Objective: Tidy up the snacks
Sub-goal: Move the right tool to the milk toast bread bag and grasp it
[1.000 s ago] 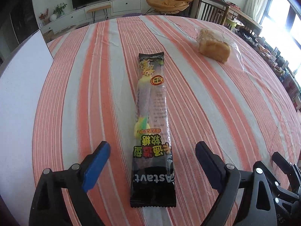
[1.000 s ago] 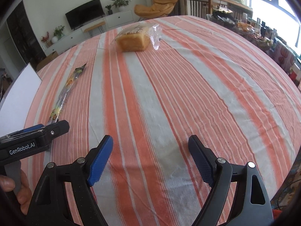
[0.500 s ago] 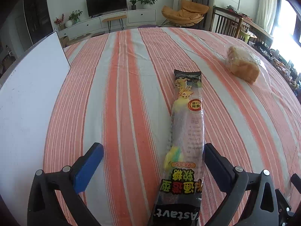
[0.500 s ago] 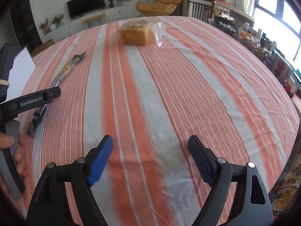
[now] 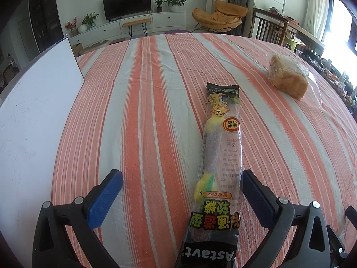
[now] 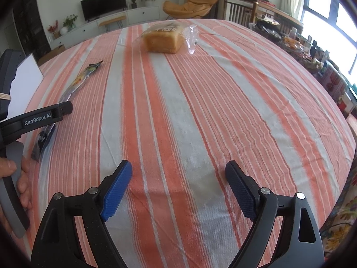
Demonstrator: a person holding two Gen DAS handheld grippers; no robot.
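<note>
- Left gripper point(image 5: 181, 193): jaws spread wide, blue pads clear of everything. It holds nothing.
- Candy packet point(image 5: 219, 169): a long, narrow wrapper with a black end (printed lettering reads upside down from the left wrist view) lies flat on the striped tablecloth point(image 5: 145, 111). Its near end sits between the left gripper's open fingers, just beside the right-hand finger point(image 5: 256, 197); I cannot tell whether finger and wrapper touch. The left-hand finger is well apart from it. The packet runs away from the camera, leaning slightly to the right.
- Right gripper point(image 6: 178, 188): jaws likewise wide apart, nothing between them but bare cloth. It hangs over the table, apart from both snacks.
- Person's hand point(image 6: 15, 178): seen at the left edge of the right wrist view, wrapped around the left gripper's grey handle.
- White board point(image 5: 33, 116): lies flat at the left side of the table, next to the cloth edge.
- Bagged bread point(image 5: 287, 80): a golden loaf in a clear plastic bag, resting on the cloth beyond the candy packet and to its right, well apart from it (the bag's loose end trails off to one side).
- Background, beyond the table: a television point(image 5: 127, 3) on a low white cabinet, potted plants, an orange lounge chair point(image 5: 219, 16) and wooden dining chairs near a bright window.
</note>
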